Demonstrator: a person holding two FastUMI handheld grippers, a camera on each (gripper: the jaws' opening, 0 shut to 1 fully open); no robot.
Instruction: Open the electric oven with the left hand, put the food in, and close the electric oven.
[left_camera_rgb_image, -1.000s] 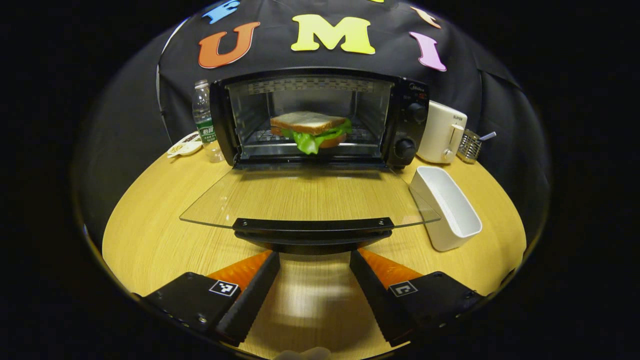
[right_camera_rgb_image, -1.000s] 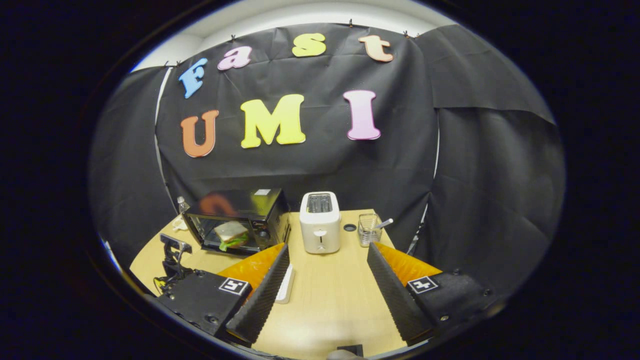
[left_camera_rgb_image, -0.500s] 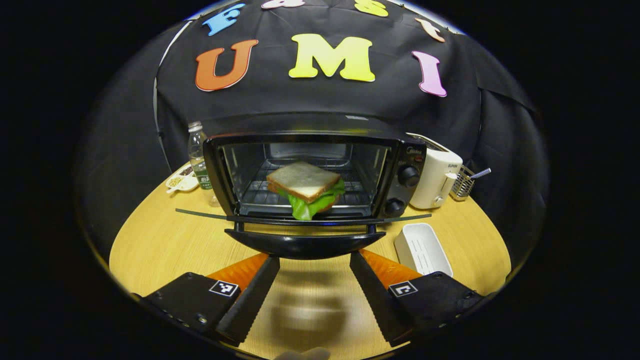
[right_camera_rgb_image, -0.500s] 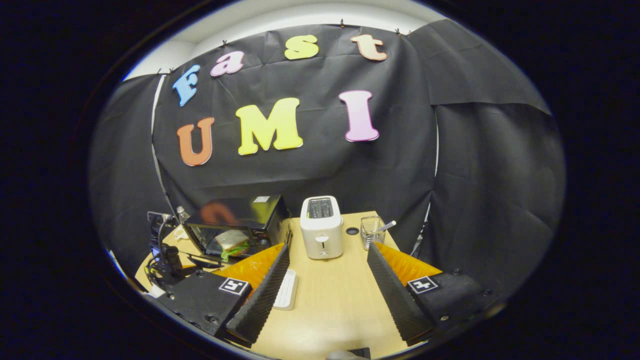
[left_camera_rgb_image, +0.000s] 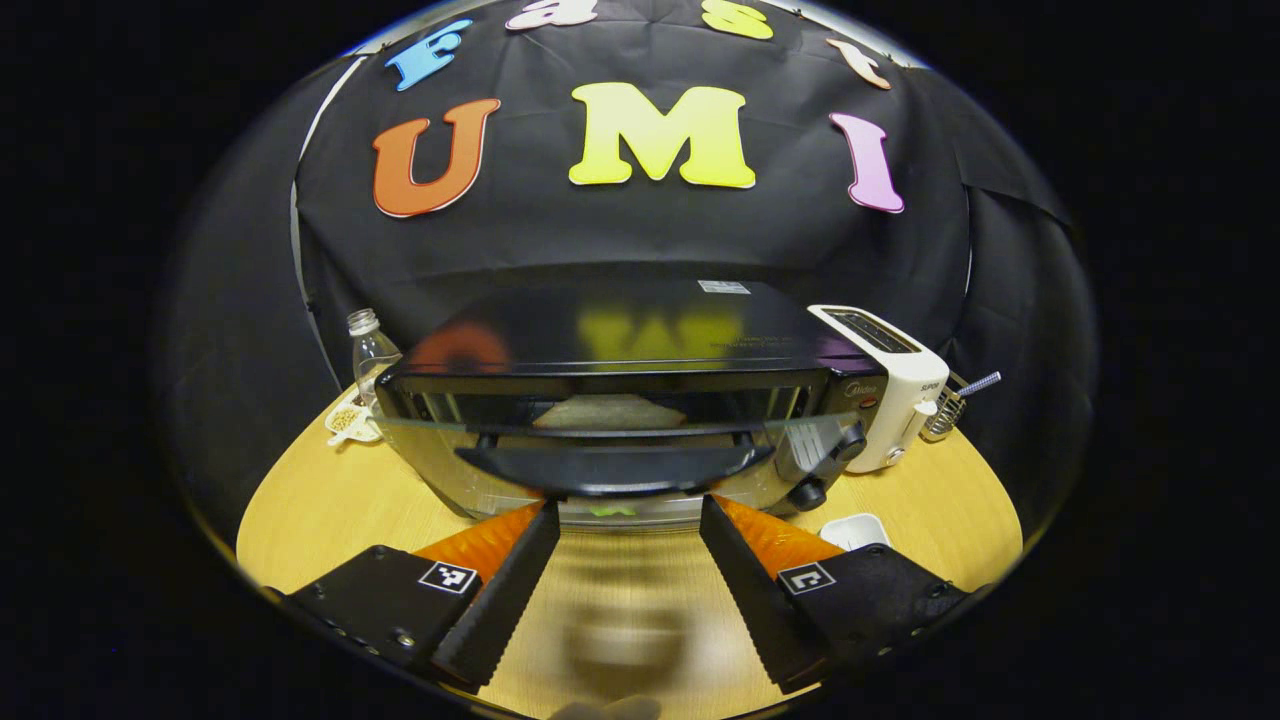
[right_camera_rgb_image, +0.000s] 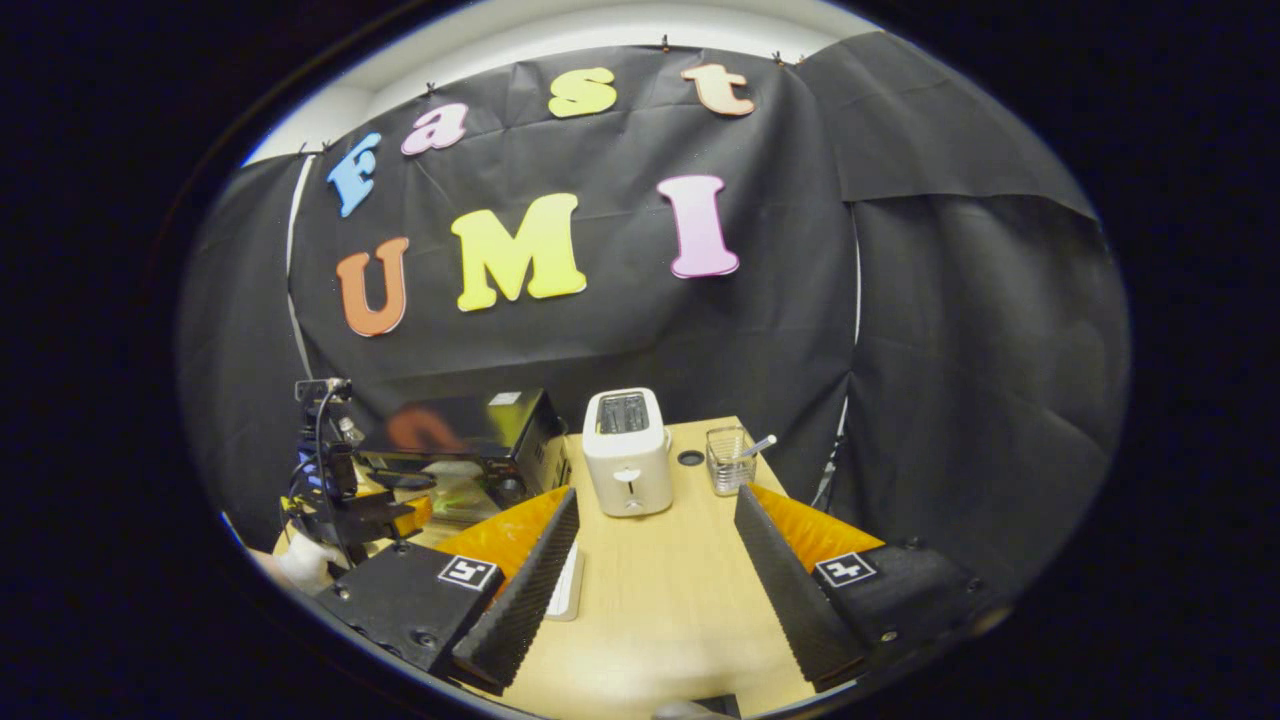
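Wooden table (left_camera_rgb_image: 330, 500); oven door (left_camera_rgb_image: 610, 465) half-raised above spread left jaws; right jaws spread, empty.

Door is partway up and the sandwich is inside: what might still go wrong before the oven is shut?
1. The left gripper is open beneath the door handle, pushing rather than gripping, so the glass door may slip and drop.
2. The lettuce seen low at the door's edge might get pinched.
3. A hard push could shove the oven toward the bottle behind.
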